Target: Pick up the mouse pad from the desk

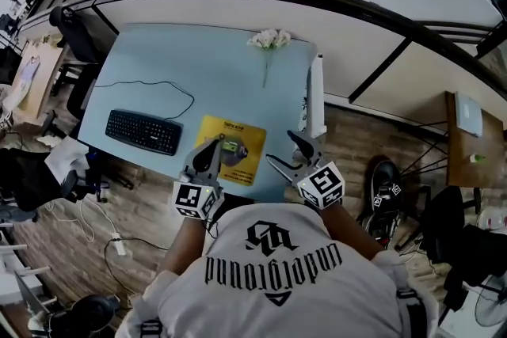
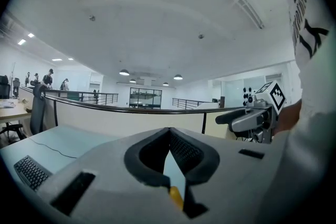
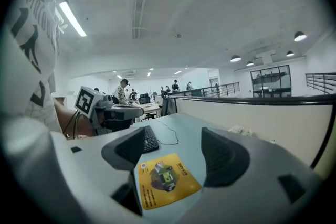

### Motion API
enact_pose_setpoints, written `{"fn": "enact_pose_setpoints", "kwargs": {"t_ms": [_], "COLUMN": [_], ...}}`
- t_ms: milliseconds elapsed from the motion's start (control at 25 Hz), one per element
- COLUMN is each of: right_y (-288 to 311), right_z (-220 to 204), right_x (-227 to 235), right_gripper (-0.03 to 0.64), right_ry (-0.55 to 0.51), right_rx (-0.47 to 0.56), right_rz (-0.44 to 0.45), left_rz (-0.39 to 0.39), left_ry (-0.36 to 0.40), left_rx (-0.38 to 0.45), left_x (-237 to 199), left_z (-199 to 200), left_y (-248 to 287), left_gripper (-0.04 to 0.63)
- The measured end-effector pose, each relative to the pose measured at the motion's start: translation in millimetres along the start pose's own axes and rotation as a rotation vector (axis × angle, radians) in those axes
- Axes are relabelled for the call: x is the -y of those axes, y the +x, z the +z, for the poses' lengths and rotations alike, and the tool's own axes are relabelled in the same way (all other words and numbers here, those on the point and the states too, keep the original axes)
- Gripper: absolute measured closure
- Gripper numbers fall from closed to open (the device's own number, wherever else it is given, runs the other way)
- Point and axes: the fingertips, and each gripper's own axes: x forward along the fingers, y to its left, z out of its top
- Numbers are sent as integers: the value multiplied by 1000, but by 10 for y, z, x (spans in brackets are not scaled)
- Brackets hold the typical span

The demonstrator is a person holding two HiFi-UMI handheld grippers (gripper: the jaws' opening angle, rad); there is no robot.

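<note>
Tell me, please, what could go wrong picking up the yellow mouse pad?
The flat yellow rectangular mouse pad lies flush on the pale blue desk, so the open right gripper may push it towards the black keyboard instead of catching an edge. The shut left gripper above it might pin it.

White T-shirt (image 1: pixel 325 309); black gothic lettering (image 1: pixel 273 263) across back.

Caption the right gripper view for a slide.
Open right gripper faces the yellow mouse pad lying on the pale blue desk, keyboard beyond.
</note>
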Motion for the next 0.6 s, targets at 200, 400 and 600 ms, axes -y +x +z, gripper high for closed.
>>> {"fn": "enact_pose_setpoints", "kwargs": {"t_ms": [200,400,600], "right_y": [261,576,883], "right_z": [-180,-319,-500], "right_x": [159,266,411], "right_gripper": [291,290,288], "right_ry": [37,55,103], "right_rx": [-49,-89,-136], "right_rz": [-21,-34,-48], "left_rz": [8,-8,-27], "left_ry": [-29,-44,-78], "left_rx": [-29,-76,-118], "left_x": [-252,-475,-705], "left_z": [-165,-386,-556], "left_y": [158,251,402], "left_gripper": [588,588,588]}}
